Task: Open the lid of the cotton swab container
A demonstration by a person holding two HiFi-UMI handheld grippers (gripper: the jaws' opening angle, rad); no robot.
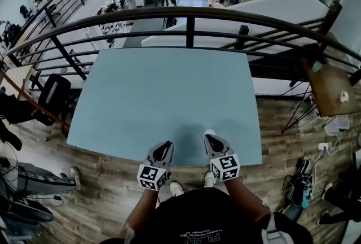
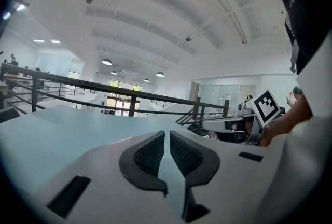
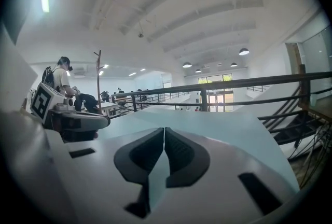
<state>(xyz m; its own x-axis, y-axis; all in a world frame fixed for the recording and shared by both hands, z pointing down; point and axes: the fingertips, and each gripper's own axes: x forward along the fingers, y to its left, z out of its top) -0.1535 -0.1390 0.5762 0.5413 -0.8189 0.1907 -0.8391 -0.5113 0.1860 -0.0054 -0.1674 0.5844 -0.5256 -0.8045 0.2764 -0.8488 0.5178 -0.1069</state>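
Note:
No cotton swab container shows in any view. The light blue table (image 1: 169, 85) has a bare top. My left gripper (image 1: 164, 147) hovers over the table's near edge, left of centre. Its jaws (image 2: 167, 135) stand a narrow slit apart with nothing between them. My right gripper (image 1: 210, 136) sits beside it, a little farther in over the table, with its jaws (image 3: 164, 130) shut on nothing. Each gripper view catches the other gripper's marker cube: the right one's (image 2: 267, 106) and the left one's (image 3: 43, 101).
A black metal railing (image 1: 190, 18) runs just past the table's far edge, with a lower hall beyond. A black office chair (image 1: 52, 96) stands at the left. At the right are a small wooden table (image 1: 333, 90) and cables on the wooden floor (image 1: 304, 178).

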